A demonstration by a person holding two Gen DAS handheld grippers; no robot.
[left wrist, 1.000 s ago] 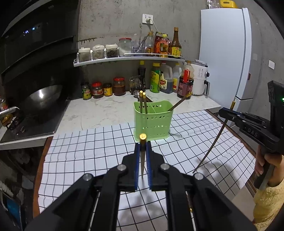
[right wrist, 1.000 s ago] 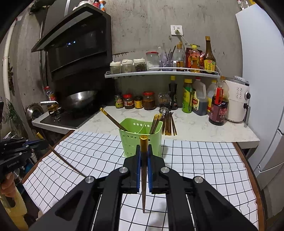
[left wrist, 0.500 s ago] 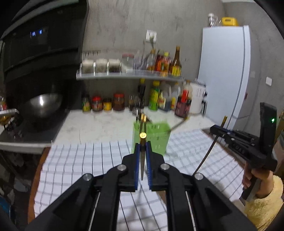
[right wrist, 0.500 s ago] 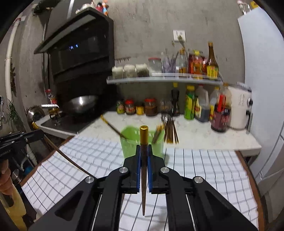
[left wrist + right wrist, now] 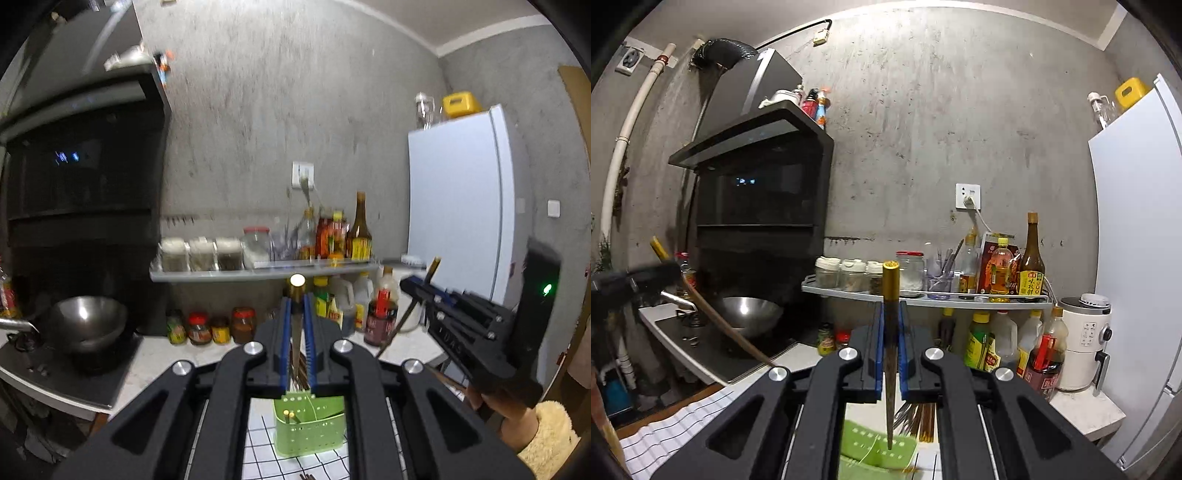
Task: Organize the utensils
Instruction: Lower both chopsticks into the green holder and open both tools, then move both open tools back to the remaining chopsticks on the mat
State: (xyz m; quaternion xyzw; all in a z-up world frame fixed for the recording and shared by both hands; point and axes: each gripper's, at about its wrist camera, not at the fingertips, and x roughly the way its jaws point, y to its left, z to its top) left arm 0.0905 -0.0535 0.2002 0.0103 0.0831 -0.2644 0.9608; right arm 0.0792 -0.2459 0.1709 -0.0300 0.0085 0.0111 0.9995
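My left gripper [image 5: 296,306] is shut on a dark chopstick [image 5: 296,332] with a gold cap, held upright between the blue pads. Below it, low in the left wrist view, stands the green slotted holder [image 5: 314,432] with a few gold-tipped chopsticks [image 5: 290,415] inside. My right gripper [image 5: 892,306] is shut on a second gold-capped chopstick [image 5: 891,332], whose tip hangs just over the holder [image 5: 875,454]. Each gripper shows in the other's view: the right gripper [image 5: 412,287] with its slanted chopstick [image 5: 402,321], and the blurred left gripper [image 5: 670,269] with its chopstick [image 5: 713,317].
A checked cloth [image 5: 665,435] covers the table. Loose chopsticks [image 5: 919,417] lie on the counter behind the holder. A wok [image 5: 86,321] sits on the stove at left, a shelf [image 5: 960,301] of jars and bottles lines the wall, and a white fridge [image 5: 461,203] stands at right.
Both grippers have risen and tipped upward, each keeping its chopstick. The green holder and checked cloth have slid from the middle to the bottom of both views.
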